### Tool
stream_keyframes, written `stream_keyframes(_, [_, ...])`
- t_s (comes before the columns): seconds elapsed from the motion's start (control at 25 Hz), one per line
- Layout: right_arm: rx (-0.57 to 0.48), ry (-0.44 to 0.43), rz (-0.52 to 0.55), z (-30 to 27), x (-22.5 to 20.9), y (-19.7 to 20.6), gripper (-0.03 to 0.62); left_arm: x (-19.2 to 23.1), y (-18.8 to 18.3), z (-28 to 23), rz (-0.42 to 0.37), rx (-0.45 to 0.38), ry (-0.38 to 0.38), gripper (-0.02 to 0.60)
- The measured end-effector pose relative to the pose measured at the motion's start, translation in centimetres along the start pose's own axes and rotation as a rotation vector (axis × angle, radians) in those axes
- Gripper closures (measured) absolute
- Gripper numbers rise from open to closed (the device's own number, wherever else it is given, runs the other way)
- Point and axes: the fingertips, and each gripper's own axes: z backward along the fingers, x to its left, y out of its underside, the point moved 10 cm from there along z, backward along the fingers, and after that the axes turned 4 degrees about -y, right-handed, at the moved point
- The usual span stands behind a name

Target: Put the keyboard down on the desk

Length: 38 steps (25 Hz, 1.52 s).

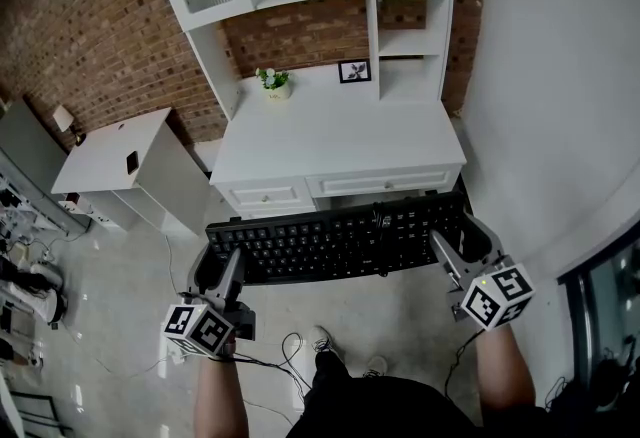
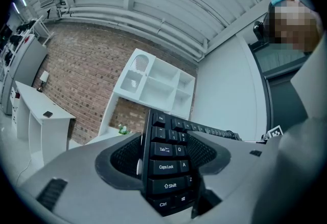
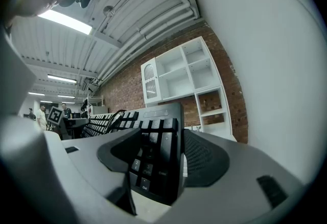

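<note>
Black keyboard [image 1: 340, 238] held just before the white surface [image 1: 340, 141]; left gripper [image 1: 224, 264] clamped on its left end; right gripper [image 1: 462, 241] clamped on its right end.

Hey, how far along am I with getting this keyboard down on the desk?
Done: the black keyboard is off the floor, clamped at both ends. In hand: the left gripper grips the Ctrl-Shift end and the right gripper the number-pad end, holding it roughly level in front of the drawers, short of the white desk top. Left: carry it forward over the desk, lower it flat, open both grippers.
</note>
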Motion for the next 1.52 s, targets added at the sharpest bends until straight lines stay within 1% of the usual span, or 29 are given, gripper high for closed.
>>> stream_keyframes(0.16, [-0.003,-0.001,-0.001,-0.2,0.0,0.1,0.329,0.2,-0.1,-0.1,-0.007,-0.005,0.003,0.288])
stream_keyframes(0.36, [-0.001,-0.004,-0.009,0.9,0.0,-1.0,0.329,-0.9,-1.1,0.6,-0.013,-0.005,0.003,0.288])
stream_keyframes(0.72, [-0.013,-0.008,-0.010,0.3,0.0,-1.0,0.329,-0.9,-1.4,0.4,-0.014,-0.008,-0.005,0.288])
stream_keyframes(1.16, [-0.010,0.005,0.001,-0.3,-0.1,-0.6,0.329,0.3,-0.2,-0.6,-0.008,-0.022,0.021,0.288])
stream_keyframes(1.32, [-0.011,0.017,-0.001,0.3,-0.2,-0.6,0.329,-0.2,-0.3,-0.7,-0.004,-0.007,0.022,0.288])
stream_keyframes(1.44, [-0.015,0.025,-0.004,-0.9,-0.2,-0.1,0.329,1.2,0.1,-2.0,-0.011,-0.021,0.047,0.288])
stream_keyframes(1.52, [-0.011,0.029,-0.003,-4.2,-0.4,0.1,0.329,3.6,-0.1,-4.4,-0.009,-0.015,0.046,0.288])
